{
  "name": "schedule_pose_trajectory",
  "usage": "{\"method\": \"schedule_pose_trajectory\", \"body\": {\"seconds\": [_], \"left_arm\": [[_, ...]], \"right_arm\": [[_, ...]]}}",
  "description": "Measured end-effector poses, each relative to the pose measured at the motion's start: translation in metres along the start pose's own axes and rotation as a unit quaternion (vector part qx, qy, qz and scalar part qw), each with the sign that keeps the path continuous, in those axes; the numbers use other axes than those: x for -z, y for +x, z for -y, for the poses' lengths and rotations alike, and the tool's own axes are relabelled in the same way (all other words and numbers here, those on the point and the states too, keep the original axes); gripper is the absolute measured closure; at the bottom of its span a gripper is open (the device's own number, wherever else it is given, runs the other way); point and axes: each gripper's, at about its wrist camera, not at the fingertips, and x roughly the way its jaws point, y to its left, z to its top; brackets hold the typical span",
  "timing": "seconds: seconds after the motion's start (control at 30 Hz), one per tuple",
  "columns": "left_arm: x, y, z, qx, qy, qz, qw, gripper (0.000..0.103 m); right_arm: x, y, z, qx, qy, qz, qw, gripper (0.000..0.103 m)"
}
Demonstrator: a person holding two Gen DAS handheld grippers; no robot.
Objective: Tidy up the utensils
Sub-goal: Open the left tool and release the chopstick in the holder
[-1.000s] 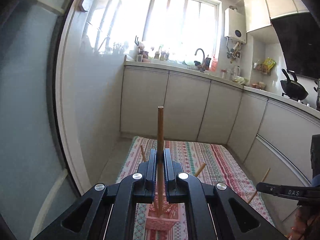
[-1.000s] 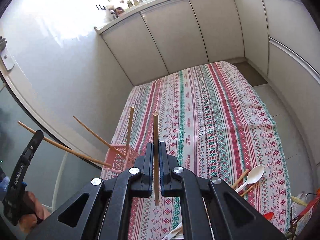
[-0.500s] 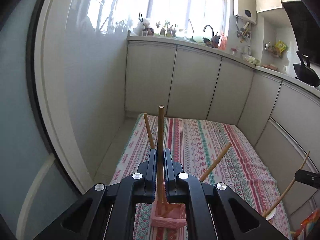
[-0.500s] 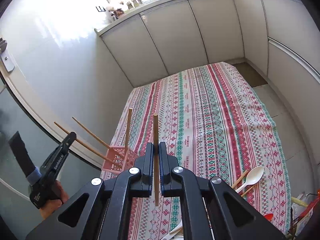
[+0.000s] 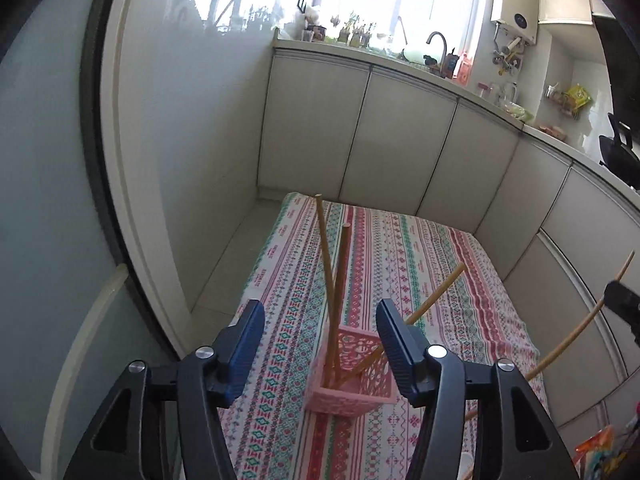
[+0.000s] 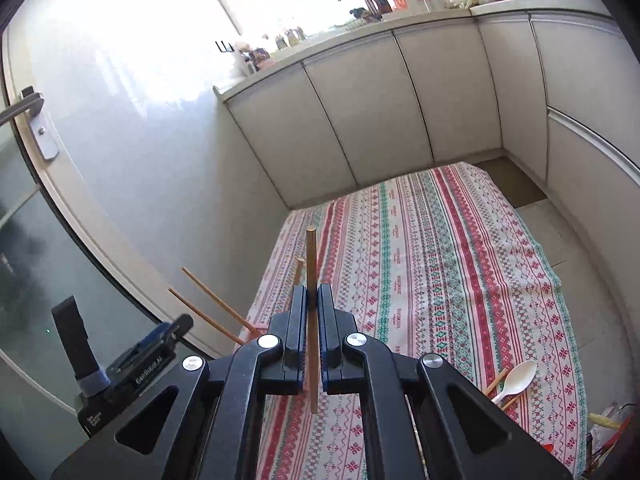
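Observation:
A pink lattice basket [image 5: 360,384] stands near the left edge of the patterned tablecloth [image 5: 432,280], with three wooden chopsticks [image 5: 325,264] leaning in it. My left gripper [image 5: 320,344] hovers just above and in front of the basket, its jaws opening and pressing on nothing. My right gripper [image 6: 312,300] is shut on one upright chopstick [image 6: 311,264], to the right of the basket. In the right wrist view the left gripper [image 6: 136,364] shows at lower left, with chopstick ends [image 6: 208,308] slanting over it. A white spoon [image 6: 516,378] and loose chopsticks [image 6: 496,386] lie at the near right.
White cabinet doors [image 6: 400,112] wrap the far and right sides of the table. A glossy wall and a door with a metal handle [image 6: 28,120] stand close on the left. Colourful packets [image 6: 604,428] sit at the table's near right corner.
My left gripper sank, tilted down and let go of its chopstick, which now stands in the basket; its jaws spread apart. My right gripper rose slightly, still clamping its chopstick.

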Motion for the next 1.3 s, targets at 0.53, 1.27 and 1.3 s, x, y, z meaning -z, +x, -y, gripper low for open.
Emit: {"method": "schedule_pose_trajectory", "body": {"seconds": [0.53,1.27,1.3], "left_arm": [[0.02,0.003,-0.026,-0.025,0.021,-0.079,0.9964,0.028],[0.023,0.004,-0.019,-0.021,0.035,-0.097,0.9945,0.023],[0.023,0.003,-0.018,-0.019,0.036,-0.098,0.9944,0.023]], "right_arm": [[0.01,0.057,-0.064,-0.014,-0.072,0.045,0.996,0.098],[0.03,0.084,-0.049,0.001,-0.078,-0.043,0.996,0.076],[0.028,0.078,-0.046,0.001,-0.076,-0.043,0.996,0.073]]}}
